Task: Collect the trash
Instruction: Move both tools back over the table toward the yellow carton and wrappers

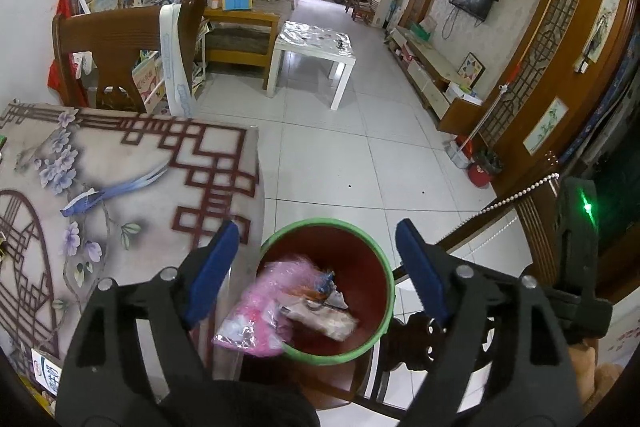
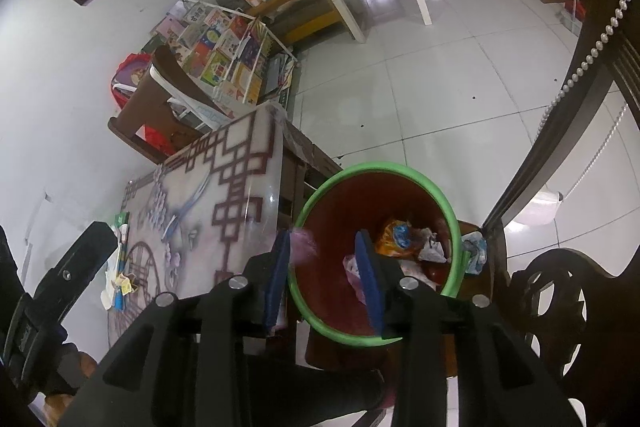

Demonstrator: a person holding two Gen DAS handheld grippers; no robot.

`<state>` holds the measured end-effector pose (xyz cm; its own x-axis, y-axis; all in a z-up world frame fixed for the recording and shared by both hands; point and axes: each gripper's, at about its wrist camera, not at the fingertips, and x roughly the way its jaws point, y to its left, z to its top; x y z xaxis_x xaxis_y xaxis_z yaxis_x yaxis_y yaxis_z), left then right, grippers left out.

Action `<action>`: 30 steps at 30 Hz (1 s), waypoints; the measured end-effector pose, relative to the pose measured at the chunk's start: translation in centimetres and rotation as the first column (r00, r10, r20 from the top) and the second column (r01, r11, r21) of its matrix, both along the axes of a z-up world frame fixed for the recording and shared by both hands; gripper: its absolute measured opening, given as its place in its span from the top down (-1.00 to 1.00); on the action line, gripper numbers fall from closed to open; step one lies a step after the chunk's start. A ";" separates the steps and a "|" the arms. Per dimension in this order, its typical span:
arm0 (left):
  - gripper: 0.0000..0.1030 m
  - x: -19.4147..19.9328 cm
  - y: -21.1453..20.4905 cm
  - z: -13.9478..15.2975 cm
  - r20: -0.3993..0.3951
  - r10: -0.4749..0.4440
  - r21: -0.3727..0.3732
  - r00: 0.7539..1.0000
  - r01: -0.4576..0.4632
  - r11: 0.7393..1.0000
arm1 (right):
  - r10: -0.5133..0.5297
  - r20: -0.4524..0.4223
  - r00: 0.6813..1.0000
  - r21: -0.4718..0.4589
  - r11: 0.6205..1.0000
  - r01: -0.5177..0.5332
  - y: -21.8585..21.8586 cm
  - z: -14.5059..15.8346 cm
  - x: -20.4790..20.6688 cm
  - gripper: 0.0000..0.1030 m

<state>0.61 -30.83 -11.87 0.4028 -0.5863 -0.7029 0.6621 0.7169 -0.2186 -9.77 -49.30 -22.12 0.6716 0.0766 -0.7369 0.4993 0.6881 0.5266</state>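
A red bin (image 1: 344,247) with a green rim stands on a dark chair beside the patterned table. My left gripper (image 1: 318,267) hangs over it, jaws wide apart with nothing between the pads. Below them a pink plastic bag (image 1: 256,319) lies blurred across the bin's near-left rim, above wrappers (image 1: 320,311) inside. In the right wrist view my right gripper (image 2: 324,275) straddles the rim of the bin (image 2: 452,211): one finger is outside and one inside, with a gap showing. A pink blur (image 2: 306,243) sits at the rim. An orange wrapper (image 2: 394,239) and white paper lie inside.
More wrappers (image 2: 120,287) lie on the table (image 2: 240,187) to the left. A crumpled blue-white wrapper (image 2: 474,251) sits outside the bin by the carved chair back (image 2: 560,307). White tiled floor (image 1: 360,147) spreads beyond, with a white side table (image 1: 312,47).
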 end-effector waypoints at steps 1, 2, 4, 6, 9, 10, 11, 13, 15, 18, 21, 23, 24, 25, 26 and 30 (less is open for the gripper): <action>-0.52 0.0 0.1 0.1 0.000 -0.001 -0.001 1.000 0.001 1.000 | 0.001 0.000 1.000 -0.002 1.000 -0.001 0.0 0.1 0.1 0.32; -0.52 0.0 0.1 0.1 -0.002 0.001 -0.002 1.000 -0.001 1.000 | 0.002 0.000 1.000 -0.001 1.000 -0.002 0.0 0.0 0.0 0.32; -0.52 -0.2 0.6 0.5 -0.002 0.003 -0.012 1.000 -0.003 1.000 | 0.007 0.001 1.000 -0.002 1.000 -0.007 0.2 0.4 0.2 0.32; -0.52 -0.3 1.9 1.2 0.009 0.020 -0.029 1.000 -0.020 0.999 | 0.022 0.010 1.000 -0.013 1.000 -0.022 0.6 1.0 0.6 0.31; -0.55 -0.7 4.5 2.1 0.039 0.062 -0.044 0.997 -0.060 0.997 | 0.062 0.022 0.998 -0.050 0.997 -0.061 1.7 2.3 1.6 0.30; -0.59 -0.7 5.8 2.3 0.054 0.087 -0.044 0.995 -0.085 0.995 | 0.080 0.027 0.996 -0.063 0.995 -0.078 2.3 2.8 2.1 0.27; -0.63 -0.7 7.2 2.4 0.067 0.117 -0.043 0.991 -0.114 0.993 | 0.096 0.031 0.995 -0.072 0.993 -0.093 2.8 3.1 2.5 0.21; -0.64 -0.5 10.5 2.1 0.081 0.194 -0.025 0.978 -0.193 0.981 | 0.129 0.037 0.991 -0.090 0.988 -0.125 3.9 3.6 3.3 0.18; -0.64 -0.2 13.9 1.3 0.071 0.270 0.003 0.960 -0.271 0.963 | 0.178 0.042 0.983 -0.108 0.979 -0.173 5.6 4.1 4.4 0.18; -0.64 0.4 21.1 -0.3 0.061 0.379 0.050 0.923 -0.382 0.923 | 0.243 0.047 0.969 -0.105 0.966 -0.237 8.0 4.1 5.9 0.18; -0.64 0.9 26.9 -1.3 0.085 0.388 0.099 0.918 -0.395 0.913 | 0.317 0.040 0.948 -0.090 0.946 -0.313 10.6 3.9 7.2 0.18; -0.70 1.2 30.9 -1.9 0.080 0.308 0.141 0.948 -0.316 0.938 | 0.360 0.035 0.932 -0.077 0.931 -0.357 12.2 3.7 7.9 0.18; -0.77 1.3 32.7 -2.5 0.068 0.241 0.192 0.968 -0.250 0.949 | 0.376 0.033 0.926 -0.072 0.925 -0.373 12.9 3.6 8.0 0.18; -0.77 1.3 33.7 -3.1 0.060 0.201 0.235 0.978 -0.209 0.949 | 0.387 0.031 0.922 -0.067 0.921 -0.384 13.5 3.6 8.2 0.18; -0.77 1.3 34.9 -3.9 0.051 0.140 0.304 0.989 -0.148 0.941 | 0.404 0.027 0.914 -0.058 0.914 -0.402 14.3 3.4 8.6 0.17; -0.77 1.5 37.6 -7.0 -0.019 -0.004 0.439 1.000 0.012 0.898 | 0.435 0.007 0.900 -0.038 0.900 -0.435 16.8 3.0 9.4 0.14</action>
<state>2.12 6.79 -18.88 0.3851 -0.2196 -0.8964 0.6669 0.7376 0.1058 -0.35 -32.49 -19.15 0.5878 0.3387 -0.7347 0.1383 0.8527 0.5038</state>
